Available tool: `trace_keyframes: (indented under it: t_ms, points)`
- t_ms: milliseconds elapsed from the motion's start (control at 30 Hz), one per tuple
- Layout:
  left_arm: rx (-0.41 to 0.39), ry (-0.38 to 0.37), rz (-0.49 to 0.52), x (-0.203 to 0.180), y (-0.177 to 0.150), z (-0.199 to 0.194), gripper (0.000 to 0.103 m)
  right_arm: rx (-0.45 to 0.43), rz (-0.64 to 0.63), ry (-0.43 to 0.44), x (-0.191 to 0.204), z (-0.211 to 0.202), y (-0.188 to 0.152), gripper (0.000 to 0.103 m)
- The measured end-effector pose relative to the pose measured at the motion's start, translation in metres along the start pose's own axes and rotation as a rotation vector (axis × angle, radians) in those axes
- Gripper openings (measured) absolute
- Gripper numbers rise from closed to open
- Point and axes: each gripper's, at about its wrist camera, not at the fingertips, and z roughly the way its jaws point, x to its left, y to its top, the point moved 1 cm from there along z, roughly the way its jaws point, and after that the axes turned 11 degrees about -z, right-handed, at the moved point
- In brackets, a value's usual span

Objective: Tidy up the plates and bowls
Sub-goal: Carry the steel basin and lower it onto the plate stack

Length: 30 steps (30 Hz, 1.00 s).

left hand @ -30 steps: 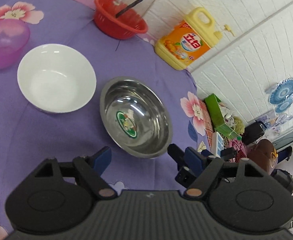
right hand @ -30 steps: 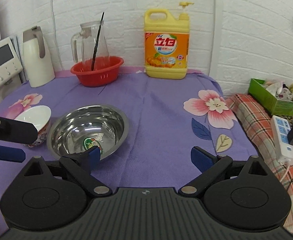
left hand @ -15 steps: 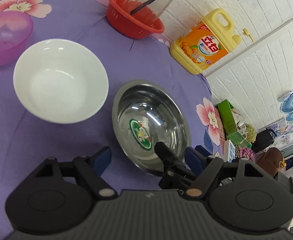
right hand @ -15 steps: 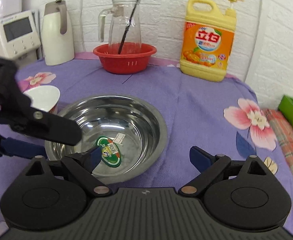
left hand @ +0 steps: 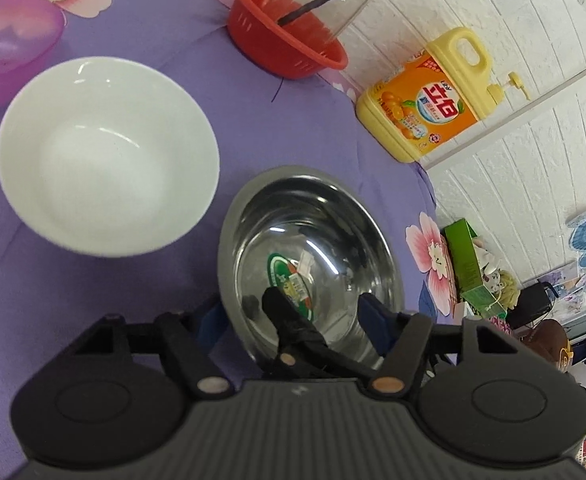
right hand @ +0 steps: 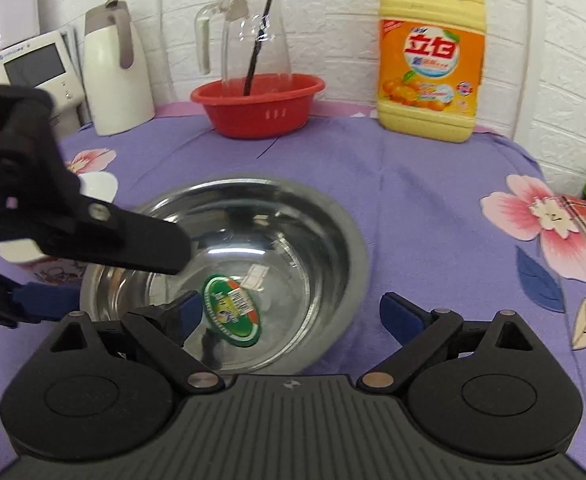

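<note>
A steel bowl [left hand: 313, 240] with a green sticker inside sits on the purple cloth; it also shows in the right wrist view [right hand: 253, 248]. A white bowl [left hand: 105, 152] stands left of it, and a purple bowl [left hand: 9, 48] is farther left. My left gripper [left hand: 293, 316] is open and straddles the steel bowl's near rim, one finger outside and one inside. My right gripper [right hand: 289, 312] is open, with its left finger over the steel bowl's inside and its right finger outside the rim. The left gripper's finger [right hand: 133, 240] reaches over the bowl in the right wrist view.
A red basket [right hand: 257, 104] holding a glass pitcher [right hand: 249, 36], a yellow detergent jug [right hand: 431, 56] and a white kettle [right hand: 113, 68] stand along the brick wall. The table's right edge drops to a green box [left hand: 469, 260] and clutter.
Both grippers have moved forward to the steel bowl. The left gripper went from short of the rim to straddling it; the right gripper closed in until its left finger is over the bowl.
</note>
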Motion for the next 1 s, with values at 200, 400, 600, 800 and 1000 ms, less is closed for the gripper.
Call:
trace_keyframes:
  t_ms: [200,400,600,800,1000]
  points:
    - [-0.017,0.008,0.09,0.0,0.001,-0.003,0.048,-0.019,0.044,0.077,0.003,-0.003,0.001,0.103]
    - [0.001,0.037,0.189,-0.005,-0.012,-0.01,0.048,0.018,0.08,0.087,0.008,-0.013,-0.002,0.103]
    - [0.042,0.037,0.27,-0.006,-0.039,-0.034,0.049,0.038,0.123,0.076,0.02,-0.044,-0.018,0.103]
    - [0.066,0.006,0.313,0.009,-0.075,-0.076,0.049,0.015,0.101,0.028,0.05,-0.088,-0.039,0.103]
    - [0.073,-0.019,0.396,0.027,-0.108,-0.127,0.05,-0.024,0.083,-0.007,0.088,-0.134,-0.06,0.103]
